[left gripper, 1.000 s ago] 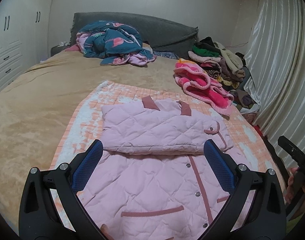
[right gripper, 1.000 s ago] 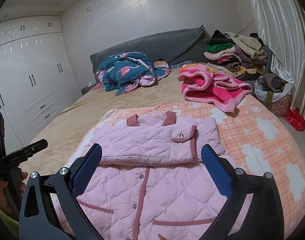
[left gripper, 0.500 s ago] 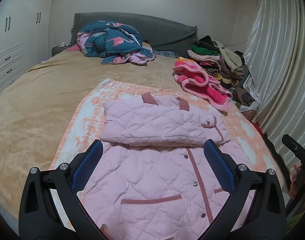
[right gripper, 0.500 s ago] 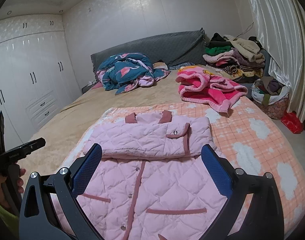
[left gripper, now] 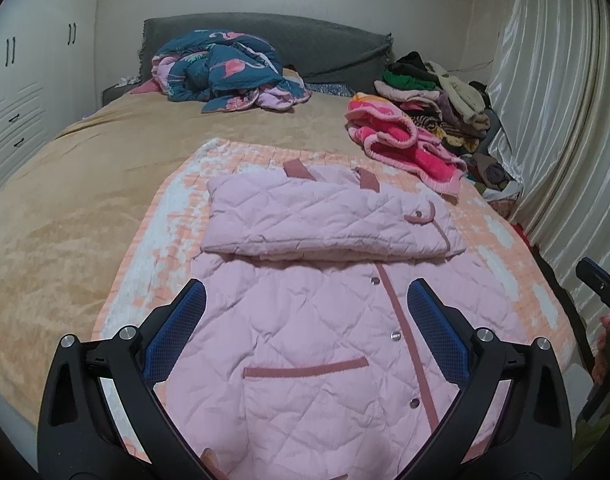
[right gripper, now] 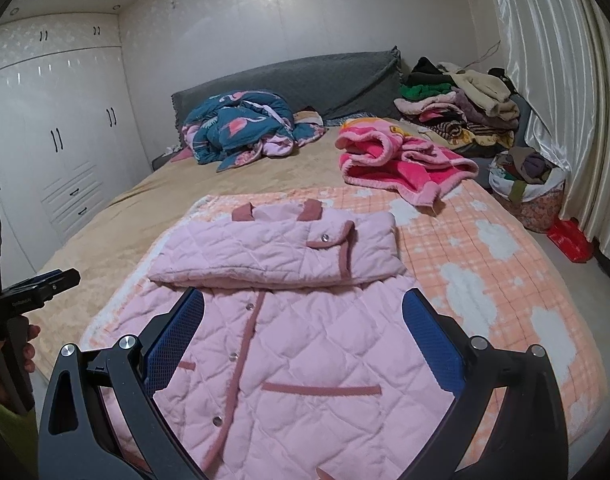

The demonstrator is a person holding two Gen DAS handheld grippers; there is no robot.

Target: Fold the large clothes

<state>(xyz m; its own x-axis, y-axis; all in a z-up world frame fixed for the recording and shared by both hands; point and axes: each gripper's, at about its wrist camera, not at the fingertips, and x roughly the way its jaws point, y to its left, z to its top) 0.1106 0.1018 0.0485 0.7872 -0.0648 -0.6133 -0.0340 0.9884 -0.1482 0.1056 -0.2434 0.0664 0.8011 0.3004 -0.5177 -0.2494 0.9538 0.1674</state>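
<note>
A pink quilted jacket (left gripper: 305, 320) (right gripper: 305, 344) lies buttoned on an orange checked blanket (left gripper: 161, 240) (right gripper: 477, 264) on the bed. Its sleeves are folded across the chest in a flat band (left gripper: 325, 220) (right gripper: 273, 252) below the collar. My left gripper (left gripper: 305, 332) hangs open above the jacket's lower half, nothing between its blue pads. My right gripper (right gripper: 301, 336) is likewise open above the jacket's lower front. Each gripper shows at the edge of the other's view, held by a hand (right gripper: 25, 336).
A teal flamingo-print duvet (left gripper: 225, 68) is bunched by the grey headboard (right gripper: 305, 80). A pink fleece garment (right gripper: 405, 160) lies beyond the jacket on the right, with a stack of clothes (right gripper: 461, 100) behind it. Curtains (left gripper: 565, 120) hang on the right, wardrobes (right gripper: 45, 140) stand on the left.
Both grippers have drawn back and up from the jacket, so more of its lower half and pockets shows. The jacket has not moved.
</note>
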